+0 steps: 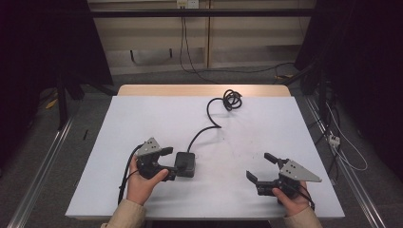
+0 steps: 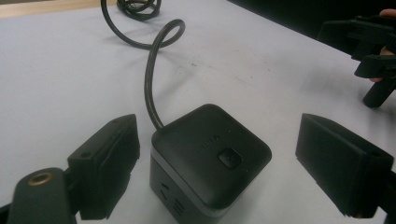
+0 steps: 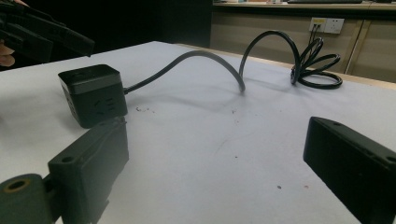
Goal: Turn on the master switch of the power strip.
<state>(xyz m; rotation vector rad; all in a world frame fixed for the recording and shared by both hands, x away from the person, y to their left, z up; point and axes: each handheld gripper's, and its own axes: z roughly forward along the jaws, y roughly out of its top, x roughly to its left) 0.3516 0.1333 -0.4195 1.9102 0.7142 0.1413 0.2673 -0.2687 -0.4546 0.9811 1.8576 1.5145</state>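
A: Where is the cube power strip (image 1: 185, 164)?

B: On the white table (image 1: 142, 118), between the 2 jaws of the left gripper (image 1: 170, 162). That gripper is spread wide, and neither jaw touches the cube.

A: And its cable (image 1: 209, 118)?

B: It leaves the cube's far side, away from the left gripper, arches up and ends in a coil near the table's far edge.

A: The right gripper (image 1: 259, 166)?

B: Spread too, jaws around nothing, well apart from the cube, which lies ahead and to its left.
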